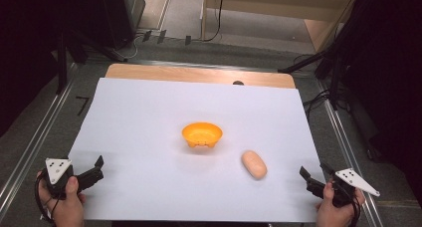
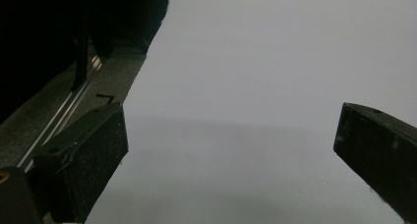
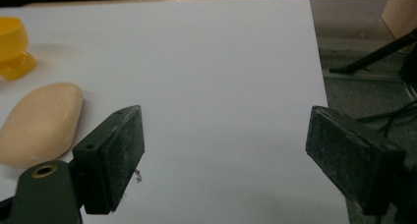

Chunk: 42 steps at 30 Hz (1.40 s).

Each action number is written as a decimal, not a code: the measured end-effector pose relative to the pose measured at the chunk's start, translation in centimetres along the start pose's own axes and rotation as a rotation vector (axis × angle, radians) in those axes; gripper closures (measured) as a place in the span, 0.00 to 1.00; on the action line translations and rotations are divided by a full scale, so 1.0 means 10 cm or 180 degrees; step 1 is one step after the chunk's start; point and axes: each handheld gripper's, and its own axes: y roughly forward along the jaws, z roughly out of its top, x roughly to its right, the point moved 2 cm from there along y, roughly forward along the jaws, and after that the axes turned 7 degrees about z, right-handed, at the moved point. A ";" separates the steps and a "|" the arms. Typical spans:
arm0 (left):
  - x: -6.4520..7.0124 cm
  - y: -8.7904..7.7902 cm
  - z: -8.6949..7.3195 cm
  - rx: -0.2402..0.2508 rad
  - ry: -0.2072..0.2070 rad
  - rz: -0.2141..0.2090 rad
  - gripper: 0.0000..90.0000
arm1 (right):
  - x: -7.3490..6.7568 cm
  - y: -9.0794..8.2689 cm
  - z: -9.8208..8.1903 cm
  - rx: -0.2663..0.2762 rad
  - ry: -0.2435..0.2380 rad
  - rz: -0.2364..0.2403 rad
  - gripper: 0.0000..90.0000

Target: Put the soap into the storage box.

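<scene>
Broadly, the tabletop is covered by a white sheet, and everything can be placed from the orange bowl that stands near its middle. The peach-coloured oval piece, something like a soap bar or a small bread roll, lies on the sheet just to the right of the bowl and nearer the person, apart from it and not touching. Its long axis runs slantwise, from the end closest to the bowl down toward the near right corner.

From the bowl, the right gripper sits at the near right edge of the sheet, and the oval piece lies between the two, so this gripper is plainly the closer one. In the right gripper view the piece shows to the left of the jaws and outside them, so a reach would likely have to swing leftward and forward. Its jaws stand wide apart with nothing between them.

The left gripper rests at the near left, well apart from bowl and piece alike, jaws likewise spread and empty over bare sheet.
</scene>
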 end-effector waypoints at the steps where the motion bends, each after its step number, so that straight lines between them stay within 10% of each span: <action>1: 0.00 0.00 0.00 0.0000 0.0000 0.0000 0.00 | 0.00 0.00 0.00 0.0000 0.0000 0.0000 0.17; 3: 0.00 0.00 0.00 0.0016 0.0004 -0.0004 0.00 | -0.04 0.03 0.00 -0.0131 -0.0085 -0.0084 0.17; 8: 0.01 0.00 0.00 0.0016 0.0033 0.0026 0.00 | -0.09 0.03 0.07 -0.0294 -0.0080 0.0259 0.23; 19: 0.01 -0.01 0.00 0.0034 0.0022 0.0039 0.00 | -0.24 0.27 0.21 -0.1286 -0.0193 0.0477 0.16; 42: 0.03 0.00 0.00 0.0002 0.0040 0.0179 0.00 | -0.56 0.63 0.51 -0.2229 -0.0585 0.0603 0.22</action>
